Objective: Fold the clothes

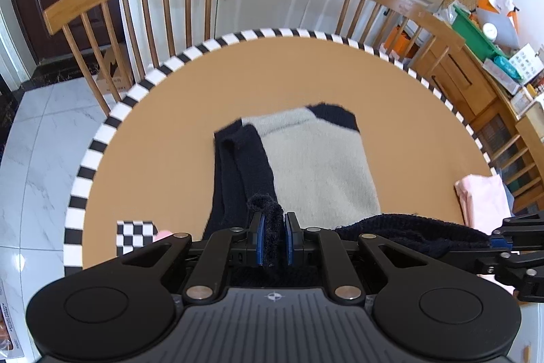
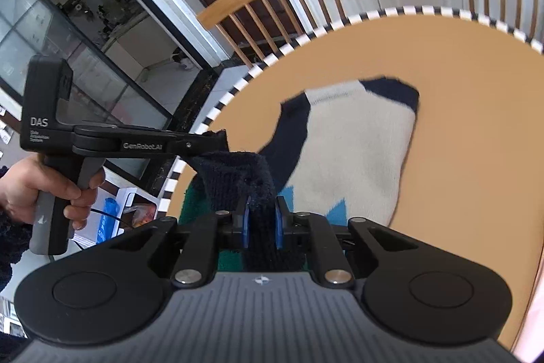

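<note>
The sweater [image 1: 316,159] lay across the middle of the frame on the round tabletop [image 1: 163,131], its pale grey body spread flat, a dark navy sleeve folded over it toward the left and navy trim at the far corner. It looked a thick, soft knit, limp rather than stiff and light enough to lift by the edge, though likely to sag and stretch between two grips. You had the near hem bunched up at the bottom of both views: your left hand-held gripper [image 1: 273,237] was pressed together on a fold of navy ribbing, and your right hand-held gripper [image 2: 261,223] was pinching another thick wad of the same dark hem, its blue pads [image 2: 245,227] sunk into the wool. Taking it by the ribbed hem seemed sound, since that band is the firmest part. A pink cloth [image 1: 482,199] sat at the right edge of the tabletop, well apart, and wooden chairs [image 1: 136,5] stood beyond the striped rim.
</note>
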`<state>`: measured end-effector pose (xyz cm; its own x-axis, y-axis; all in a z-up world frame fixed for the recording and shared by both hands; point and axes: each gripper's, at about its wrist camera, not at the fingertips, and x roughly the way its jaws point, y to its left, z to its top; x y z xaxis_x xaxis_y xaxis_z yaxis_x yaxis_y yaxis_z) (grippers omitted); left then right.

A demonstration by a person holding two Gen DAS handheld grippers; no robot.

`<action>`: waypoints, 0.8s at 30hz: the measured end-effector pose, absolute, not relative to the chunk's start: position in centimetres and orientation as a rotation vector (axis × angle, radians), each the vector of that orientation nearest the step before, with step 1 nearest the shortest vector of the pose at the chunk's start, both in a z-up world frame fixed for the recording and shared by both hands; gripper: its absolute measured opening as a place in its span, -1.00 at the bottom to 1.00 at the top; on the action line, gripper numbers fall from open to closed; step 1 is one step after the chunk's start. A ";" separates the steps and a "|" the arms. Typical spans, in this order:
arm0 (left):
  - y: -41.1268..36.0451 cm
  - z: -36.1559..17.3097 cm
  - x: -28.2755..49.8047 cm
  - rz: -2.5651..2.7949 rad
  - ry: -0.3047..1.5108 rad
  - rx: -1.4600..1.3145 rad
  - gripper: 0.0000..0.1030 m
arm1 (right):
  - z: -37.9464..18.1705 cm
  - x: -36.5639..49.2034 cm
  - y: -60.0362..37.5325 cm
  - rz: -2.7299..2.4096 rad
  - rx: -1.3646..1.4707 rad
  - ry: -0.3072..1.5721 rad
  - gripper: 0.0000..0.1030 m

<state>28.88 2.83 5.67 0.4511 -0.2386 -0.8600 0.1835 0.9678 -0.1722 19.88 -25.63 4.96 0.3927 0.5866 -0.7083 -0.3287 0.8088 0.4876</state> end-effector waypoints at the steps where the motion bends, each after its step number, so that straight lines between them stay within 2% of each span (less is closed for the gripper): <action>1: 2.9 6.2 29.0 -0.255 1.062 -0.062 -0.75 | 5.6 20.2 -25.8 0.598 0.284 0.999 -0.73; 10: 2.1 10.3 33.7 -0.219 0.995 -0.099 -0.75 | 9.5 25.6 -27.8 0.592 0.275 0.893 -0.73; 15: 0.0 7.7 40.0 -0.194 1.012 -0.061 -0.81 | 7.0 31.6 -28.0 0.463 0.279 0.937 -0.77; 20: -1.3 1.9 45.7 -0.191 1.077 -0.075 -0.82 | 1.5 37.1 -27.8 0.306 0.278 0.992 -0.89; 24: -1.8 -1.7 48.0 -0.204 1.113 -0.083 -0.85 | -2.5 39.3 -27.3 0.244 0.261 1.030 -0.90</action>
